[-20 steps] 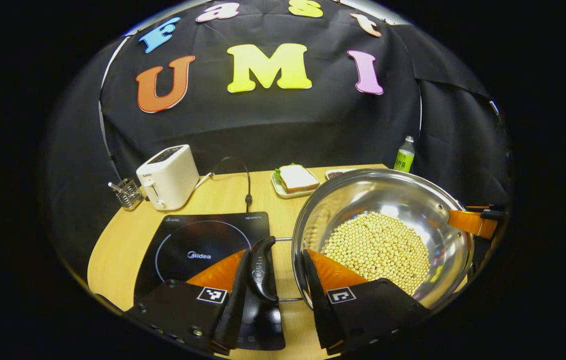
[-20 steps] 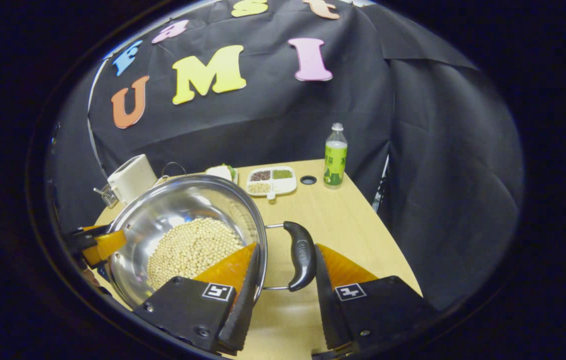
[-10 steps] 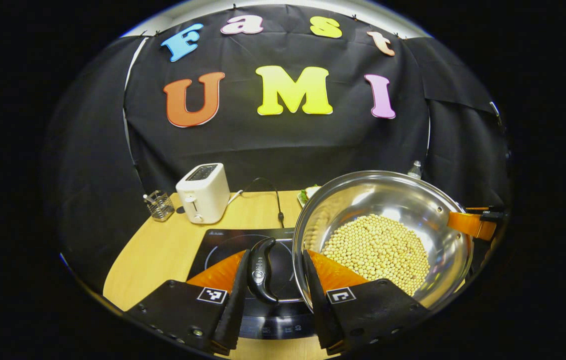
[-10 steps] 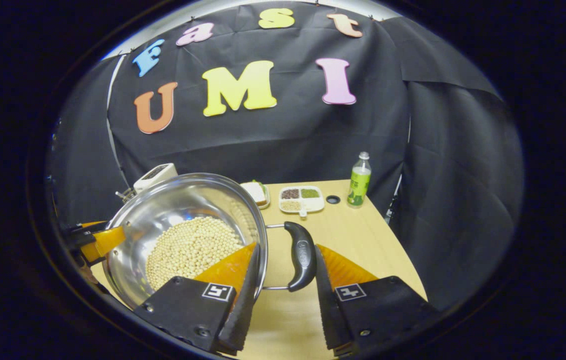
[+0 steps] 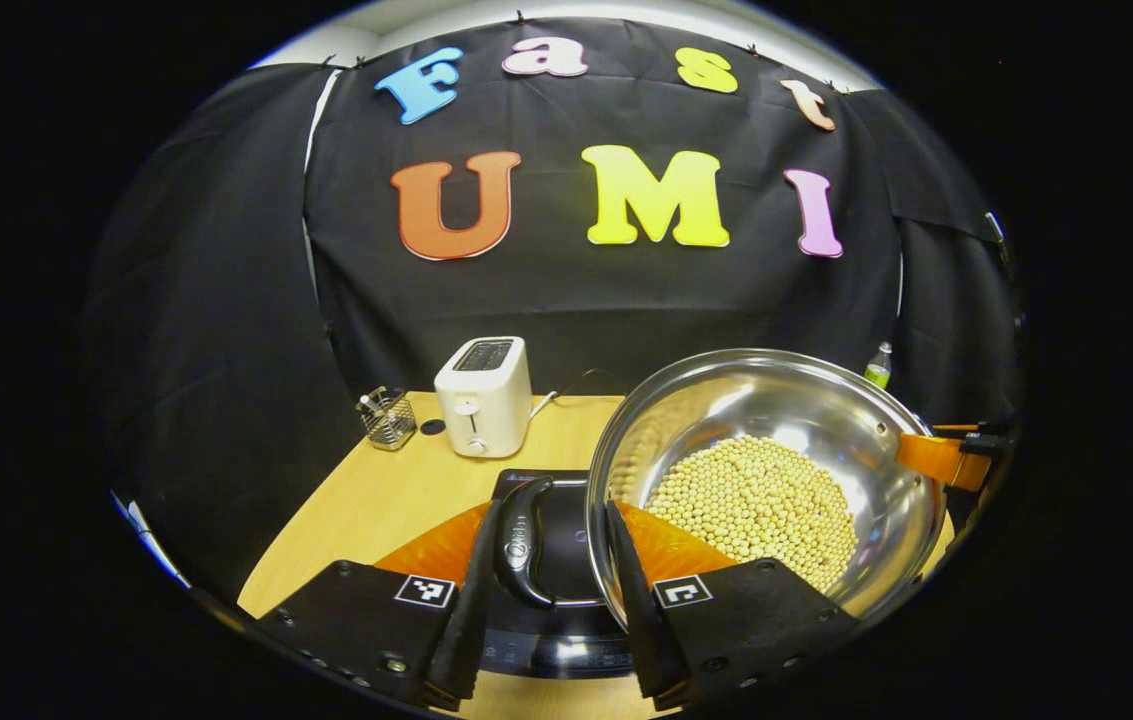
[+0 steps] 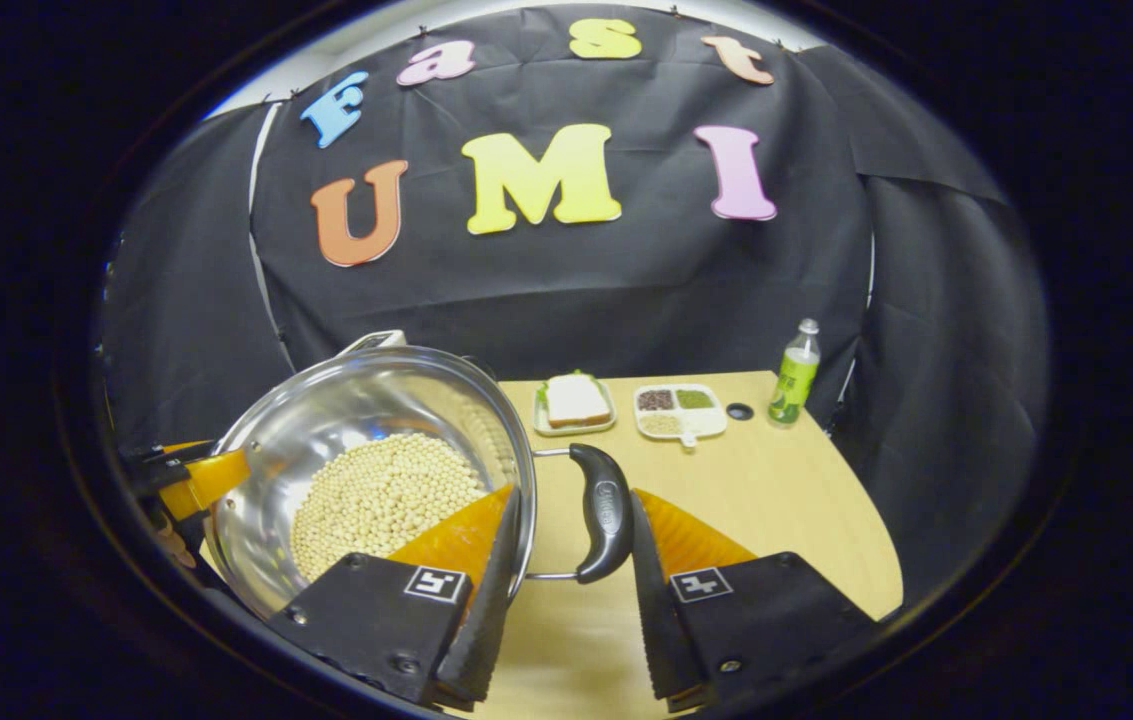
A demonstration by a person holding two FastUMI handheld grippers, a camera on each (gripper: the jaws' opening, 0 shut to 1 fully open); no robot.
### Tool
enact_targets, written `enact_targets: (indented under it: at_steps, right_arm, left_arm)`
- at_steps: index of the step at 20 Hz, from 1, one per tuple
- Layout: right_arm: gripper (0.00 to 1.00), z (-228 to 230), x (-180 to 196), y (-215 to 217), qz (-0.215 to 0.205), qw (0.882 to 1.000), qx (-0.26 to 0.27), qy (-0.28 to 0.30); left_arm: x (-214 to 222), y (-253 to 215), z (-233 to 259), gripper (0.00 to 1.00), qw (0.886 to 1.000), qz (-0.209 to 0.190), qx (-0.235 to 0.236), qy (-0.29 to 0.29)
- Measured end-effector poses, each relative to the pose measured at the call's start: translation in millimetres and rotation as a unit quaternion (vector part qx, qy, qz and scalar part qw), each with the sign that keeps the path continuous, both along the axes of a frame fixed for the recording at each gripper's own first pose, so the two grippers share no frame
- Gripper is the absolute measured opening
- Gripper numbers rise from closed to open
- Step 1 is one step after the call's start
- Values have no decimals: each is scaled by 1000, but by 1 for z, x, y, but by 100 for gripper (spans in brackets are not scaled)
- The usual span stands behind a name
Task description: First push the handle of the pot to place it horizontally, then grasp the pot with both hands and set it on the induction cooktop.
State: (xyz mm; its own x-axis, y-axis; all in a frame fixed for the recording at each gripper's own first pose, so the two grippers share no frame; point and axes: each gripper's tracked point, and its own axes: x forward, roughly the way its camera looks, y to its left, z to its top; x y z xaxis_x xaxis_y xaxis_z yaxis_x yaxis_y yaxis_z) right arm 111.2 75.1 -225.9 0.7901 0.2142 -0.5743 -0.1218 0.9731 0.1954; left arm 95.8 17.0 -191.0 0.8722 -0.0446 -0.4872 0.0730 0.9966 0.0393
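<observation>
Mock kitchen booth: toaster (image 5: 482, 395), cooktop (image 5: 556, 560), cloth wall (image 5: 566, 300).

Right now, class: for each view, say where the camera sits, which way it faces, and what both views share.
Left gripper view: rides the left gripper, facing the toaster; its fingers flank the pot's left handle.
Right gripper view: rides the right gripper, facing the bottle; fingers flank the right handle.
Shared: the soybean-filled pot.

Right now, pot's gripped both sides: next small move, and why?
Probably keep carrying it toward the induction cooktop, then lower. The left gripper and right gripper each straddle a handle of the pot, and the cooktop lies just beneath its left handle.
</observation>
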Motion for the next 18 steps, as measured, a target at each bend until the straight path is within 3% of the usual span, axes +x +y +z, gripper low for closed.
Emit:
enact_targets:
  at_steps: [10, 18]
  right_arm:
    - [60, -37, 44, 75, 22, 999, 15, 27]
    - [60, -75, 72, 105, 23, 999, 1, 38]
  left_arm:
    - [43, 55, -35, 57, 1000, 26, 10, 14]
    - [70, 72, -81, 58, 999, 27, 3, 42]
